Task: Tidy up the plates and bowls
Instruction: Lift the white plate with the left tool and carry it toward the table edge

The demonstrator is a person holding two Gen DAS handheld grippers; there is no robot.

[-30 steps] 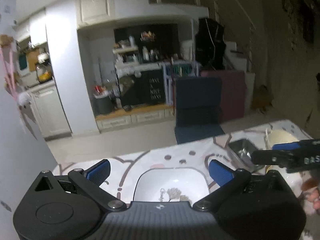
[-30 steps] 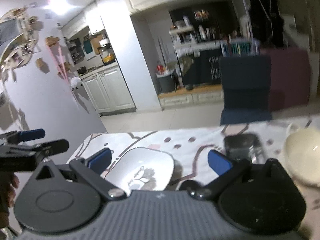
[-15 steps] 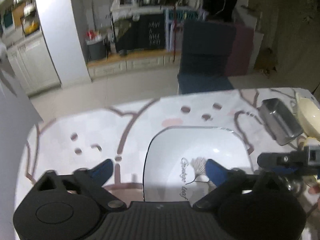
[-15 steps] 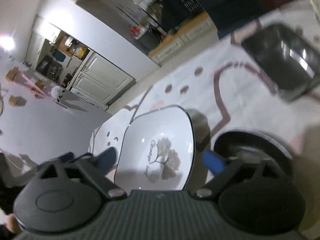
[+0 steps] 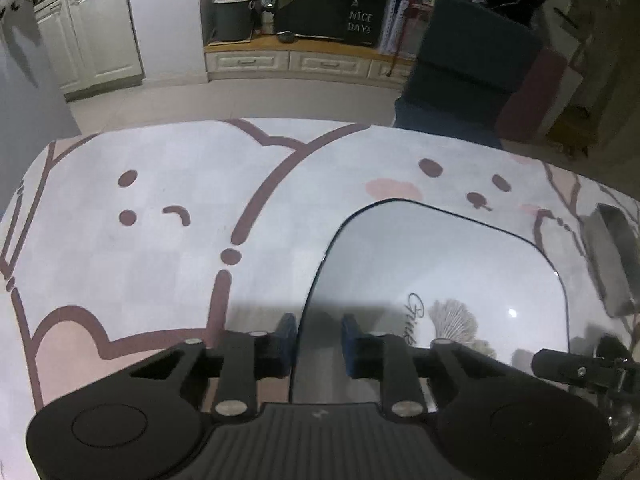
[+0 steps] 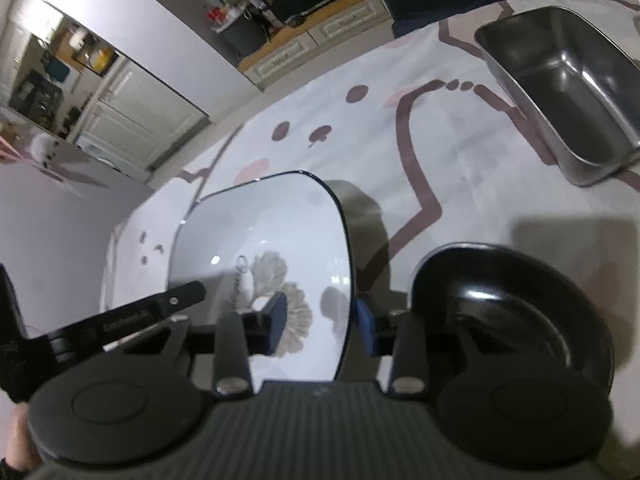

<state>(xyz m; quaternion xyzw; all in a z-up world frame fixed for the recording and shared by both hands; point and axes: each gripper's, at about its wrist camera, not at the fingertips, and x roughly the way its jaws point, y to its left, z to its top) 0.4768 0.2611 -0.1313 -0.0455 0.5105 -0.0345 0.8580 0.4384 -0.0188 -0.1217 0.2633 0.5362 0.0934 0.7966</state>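
White porcelain with a thin dark rim made up the one square plate (image 5: 460, 280) on the table, its middle printed with a grey-brown fan-shaped leaf and a line of cursive script that I could not read past its first few letters. Farther off, a black board (image 5: 352, 12) on the floor-level bench read "HAVE A NICE DAY!" in pale capitals.

The plate lay on the tablecloth (image 5: 160, 240) (white, with brown cartoon outlines and pink patches), toward the near edge of the table. Its left rim ran between the blue pads of the left gripper (image 5: 318, 334), one pad outside the rim and one over the plate's inside; the jaws were closing, and a gap still showed on each side of the rim. In the right wrist view the right gripper (image 6: 322, 320) straddled the plate's right rim in the same way, one pad over the leaf print and the other just outside the rim, jaws closing and not yet pressing.

One round black bowl (image 6: 516, 304) sat on the cloth just beside the plate's right edge, next to the right gripper's outer finger. One rectangular steel tray (image 6: 560, 92) stood farther back, toward the table's far right, well apart from the plate.
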